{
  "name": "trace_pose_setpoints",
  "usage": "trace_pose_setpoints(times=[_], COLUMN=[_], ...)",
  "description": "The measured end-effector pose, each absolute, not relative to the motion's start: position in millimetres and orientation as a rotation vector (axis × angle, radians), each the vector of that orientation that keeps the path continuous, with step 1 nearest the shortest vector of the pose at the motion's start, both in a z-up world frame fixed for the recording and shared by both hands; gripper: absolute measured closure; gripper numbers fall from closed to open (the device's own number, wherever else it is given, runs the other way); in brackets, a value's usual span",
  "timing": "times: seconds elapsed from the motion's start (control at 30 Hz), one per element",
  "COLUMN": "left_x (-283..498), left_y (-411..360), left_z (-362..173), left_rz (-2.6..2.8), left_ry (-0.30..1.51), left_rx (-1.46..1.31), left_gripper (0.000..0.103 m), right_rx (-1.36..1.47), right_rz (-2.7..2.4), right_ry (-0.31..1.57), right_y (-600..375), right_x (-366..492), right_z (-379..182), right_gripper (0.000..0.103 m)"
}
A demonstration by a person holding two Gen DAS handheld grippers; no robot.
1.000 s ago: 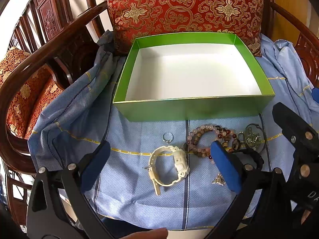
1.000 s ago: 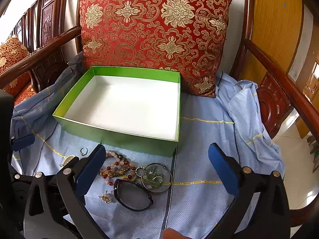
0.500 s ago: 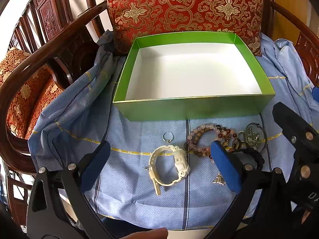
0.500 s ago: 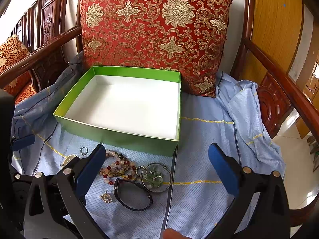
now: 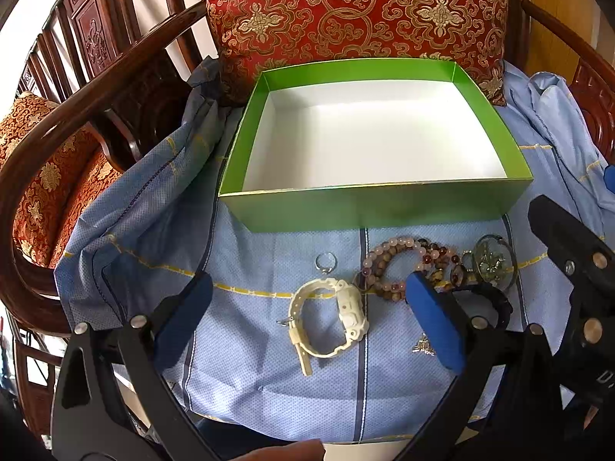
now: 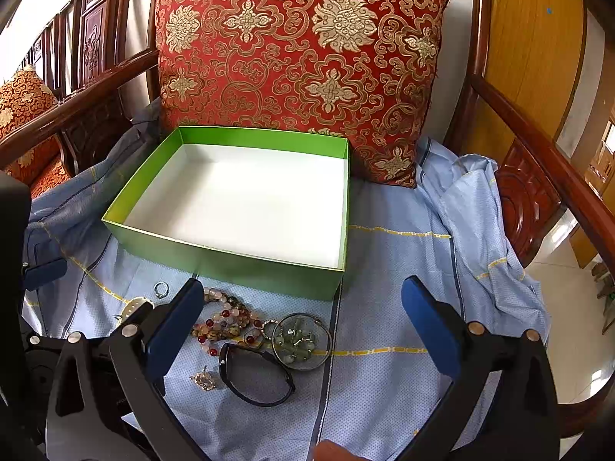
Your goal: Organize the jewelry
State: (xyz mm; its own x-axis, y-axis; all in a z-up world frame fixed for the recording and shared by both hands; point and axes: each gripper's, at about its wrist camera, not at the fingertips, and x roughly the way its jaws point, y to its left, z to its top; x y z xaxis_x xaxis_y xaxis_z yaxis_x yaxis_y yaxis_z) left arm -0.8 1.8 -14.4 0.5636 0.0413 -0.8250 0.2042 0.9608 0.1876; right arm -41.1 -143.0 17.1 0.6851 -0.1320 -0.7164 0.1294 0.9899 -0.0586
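Note:
An empty green box (image 5: 369, 207) with a white inside stands on a blue cloth; it also shows in the right wrist view (image 6: 230, 265). In front of it lie a cream watch (image 5: 330, 320), a small silver ring (image 5: 326, 262), beaded bracelets (image 5: 399, 265), a round green pendant (image 5: 494, 261), a black band (image 6: 255, 378) and a small metal charm (image 6: 202, 378). My left gripper (image 5: 307, 319) is open, its fingers either side of the watch and above it. My right gripper (image 6: 303, 326) is open, hovering over the pendant and black band.
A red and gold cushion (image 5: 357, 11) leans behind the box. Dark wooden chair arms (image 5: 77, 100) run along both sides, with the right arm (image 6: 538, 146) near a yellow door. The cloth (image 6: 403, 269) hangs over the seat's front edge.

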Motion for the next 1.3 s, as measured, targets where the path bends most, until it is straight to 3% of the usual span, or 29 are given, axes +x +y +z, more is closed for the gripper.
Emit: trace_pose_setpoints(times=[0.5, 0.67, 0.7, 0.73, 0.83, 0.9, 1.1, 1.3], left_x=[4.8, 21.9, 23.0, 22.9, 20.0, 18.6, 17.0, 33.7], left_y=[11.6, 58.4, 65.2, 69.6, 74.2, 68.8, 50.2, 45.9], left_z=[-12.9, -10.0, -10.3, -10.8, -14.3, -20.4, -39.7, -78.0], left_rz=[-0.091, -0.132, -0.152, -0.172, -0.244, -0.321, -0.380, -0.323], left_ry=[0.980, 1.061, 1.078, 1.094, 1.143, 1.193, 1.282, 1.420], left_rx=[0.274, 0.073, 0.040, 0.014, -0.022, -0.024, -0.002, -0.070], left_gripper=[0.003, 0.005, 0.009, 0.017, 0.043, 0.043, 0.038, 0.033], right_rx=[-0.041, 0.067, 0.100, 0.152, 0.170, 0.132, 0.003, -0.058], right_rz=[-0.154, -0.137, -0.125, -0.086, -0.013, 0.033, 0.154, 0.102], right_ry=[0.826, 0.925, 0.952, 0.995, 1.074, 1.125, 1.223, 1.264], right_y=[-149.0, -181.6, -186.9, -192.1, -183.9, -168.3, -126.8, -121.4], right_x=[-36.2, -29.3, -28.2, -26.9, -25.6, -25.5, -30.9, -31.1], right_z=[12.0, -3.1, -7.4, -14.7, -28.9, -38.4, -60.2, -77.5], right_gripper=[0.002, 0.003, 0.008, 0.020, 0.040, 0.045, 0.045, 0.038])
